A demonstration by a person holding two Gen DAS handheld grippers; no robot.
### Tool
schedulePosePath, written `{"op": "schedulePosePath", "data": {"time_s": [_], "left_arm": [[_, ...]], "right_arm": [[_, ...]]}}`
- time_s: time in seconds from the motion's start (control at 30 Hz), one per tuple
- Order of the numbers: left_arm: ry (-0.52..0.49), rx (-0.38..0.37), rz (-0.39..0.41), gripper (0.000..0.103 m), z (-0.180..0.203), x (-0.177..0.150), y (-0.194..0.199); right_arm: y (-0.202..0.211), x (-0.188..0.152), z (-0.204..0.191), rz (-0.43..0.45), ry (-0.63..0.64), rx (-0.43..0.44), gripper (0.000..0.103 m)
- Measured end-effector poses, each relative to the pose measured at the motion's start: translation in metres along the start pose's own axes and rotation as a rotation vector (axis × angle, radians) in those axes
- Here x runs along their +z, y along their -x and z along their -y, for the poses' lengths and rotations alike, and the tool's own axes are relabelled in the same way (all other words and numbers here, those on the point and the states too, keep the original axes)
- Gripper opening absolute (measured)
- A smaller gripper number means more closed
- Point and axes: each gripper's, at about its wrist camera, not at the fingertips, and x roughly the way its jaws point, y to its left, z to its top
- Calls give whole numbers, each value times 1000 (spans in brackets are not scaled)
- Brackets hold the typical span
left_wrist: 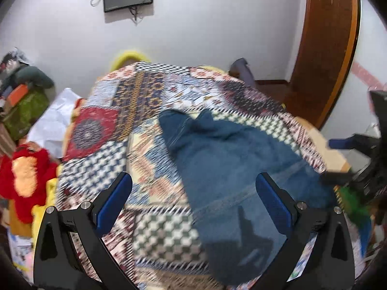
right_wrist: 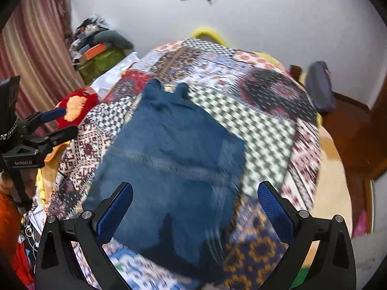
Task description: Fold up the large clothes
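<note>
Evidently, the dark blue knitted garment (right_wrist: 169, 159) lay flat and unfolded on the patchwork-quilted bed (right_wrist: 266, 125), while both the left tool (left_wrist: 193, 207) and right tool (right_wrist: 194, 210) hovered above it, released and empty.

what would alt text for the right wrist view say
A blue garment lies spread on a patchwork bedspread, with the right gripper open above its near end. The left gripper and a red plush toy sit at left.
</note>
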Motion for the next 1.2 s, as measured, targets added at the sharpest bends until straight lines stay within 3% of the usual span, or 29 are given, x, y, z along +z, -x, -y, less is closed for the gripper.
{"op": "schedulePosePath", "data": {"time_s": [0.17, 0.33, 0.53, 0.6, 0.7, 0.77, 0.9, 1.2], "left_arm": [[-34, -48, -52, 103, 7, 24, -53], [-58, -42, -167, 103, 5, 32, -123], [-47, 46, -186, 103, -9, 41, -169], [-6, 40, -184, 103, -18, 46, -173], [44, 26, -173, 103, -25, 53, -168], [29, 54, -143, 103, -22, 58, -157], [-31, 96, -75, 103, -13, 63, -117], [-62, 43, 13, 103, -1, 49, -28]], "right_arm": [[-49, 32, 4, -55, -1, 46, 103], [-109, 49, 33, -188, -107, 108, 103], [-144, 46, 78, -245, -151, 25, 102], [-145, 40, 93, -245, -194, 27, 102], [-134, 34, 108, -221, -225, 6, 102], [-120, 33, 113, -194, -228, -37, 102], [-92, 30, 112, -171, -234, -39, 102], [-12, 27, 66, -53, -131, 19, 102]]}}
